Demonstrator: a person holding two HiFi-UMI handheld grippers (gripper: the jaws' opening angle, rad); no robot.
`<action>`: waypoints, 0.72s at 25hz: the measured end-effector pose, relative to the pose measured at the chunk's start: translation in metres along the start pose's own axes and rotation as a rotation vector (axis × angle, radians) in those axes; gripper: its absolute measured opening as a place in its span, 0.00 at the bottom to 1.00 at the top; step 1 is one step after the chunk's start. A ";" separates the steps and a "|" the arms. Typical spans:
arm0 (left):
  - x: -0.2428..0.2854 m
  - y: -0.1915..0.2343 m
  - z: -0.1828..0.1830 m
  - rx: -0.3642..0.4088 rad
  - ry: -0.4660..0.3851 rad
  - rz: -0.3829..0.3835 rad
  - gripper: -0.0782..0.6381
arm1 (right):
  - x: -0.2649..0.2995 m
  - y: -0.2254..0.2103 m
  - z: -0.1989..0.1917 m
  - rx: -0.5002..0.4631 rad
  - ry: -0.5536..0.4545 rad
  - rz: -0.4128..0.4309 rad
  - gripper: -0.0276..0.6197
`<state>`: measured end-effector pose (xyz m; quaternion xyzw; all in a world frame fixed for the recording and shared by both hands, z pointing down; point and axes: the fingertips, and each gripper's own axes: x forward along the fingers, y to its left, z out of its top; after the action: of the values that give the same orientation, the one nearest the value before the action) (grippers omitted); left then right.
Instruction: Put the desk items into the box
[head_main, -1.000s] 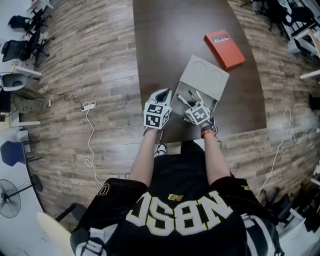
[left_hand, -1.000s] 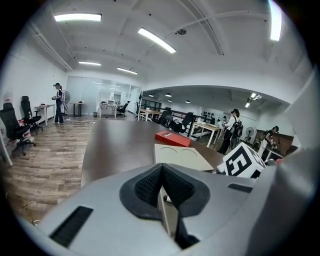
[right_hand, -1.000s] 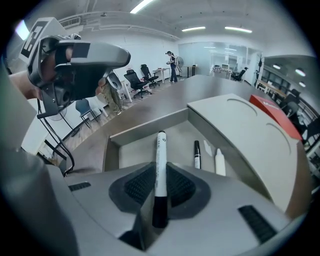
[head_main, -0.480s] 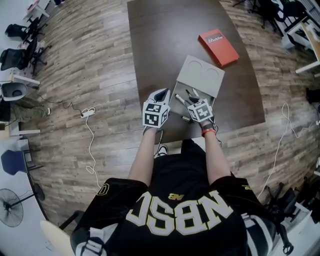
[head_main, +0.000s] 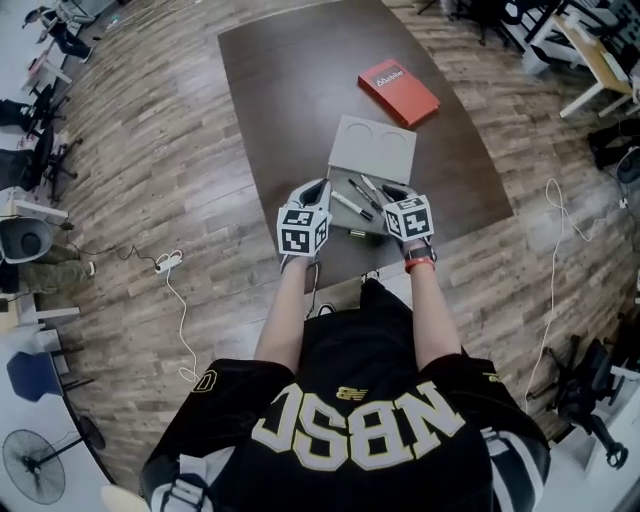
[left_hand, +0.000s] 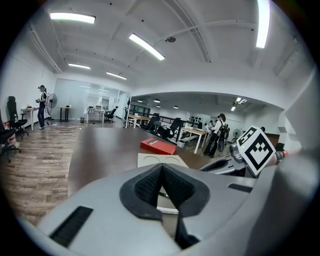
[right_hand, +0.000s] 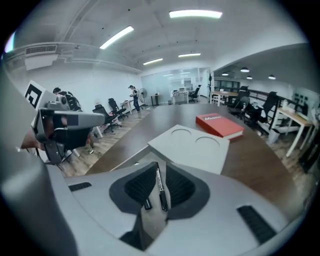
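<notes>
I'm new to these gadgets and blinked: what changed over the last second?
The right tongs shifted right, to the near right corner of the open grey cardboard box; they opened and are now closing, a black marker showing between them. The left tongs, the red book and the dark wooden table stayed as they were.

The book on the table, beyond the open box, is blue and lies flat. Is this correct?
Not quite. The book is red, not blue; the head view shows it. It does lie flat on the table, beyond the open box.
</notes>
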<state>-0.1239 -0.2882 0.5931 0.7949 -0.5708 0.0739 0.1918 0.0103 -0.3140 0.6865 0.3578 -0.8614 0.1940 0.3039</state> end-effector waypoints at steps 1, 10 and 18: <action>0.001 -0.005 0.002 0.004 -0.005 -0.011 0.13 | -0.009 -0.005 0.003 0.018 -0.023 -0.021 0.14; -0.016 -0.042 0.035 0.039 -0.120 -0.084 0.13 | -0.088 -0.023 0.030 0.121 -0.238 -0.160 0.11; -0.045 -0.060 0.050 0.116 -0.183 -0.110 0.13 | -0.156 -0.014 0.041 0.149 -0.406 -0.291 0.06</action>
<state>-0.0878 -0.2512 0.5192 0.8382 -0.5363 0.0234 0.0966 0.0926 -0.2680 0.5545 0.5309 -0.8276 0.1353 0.1224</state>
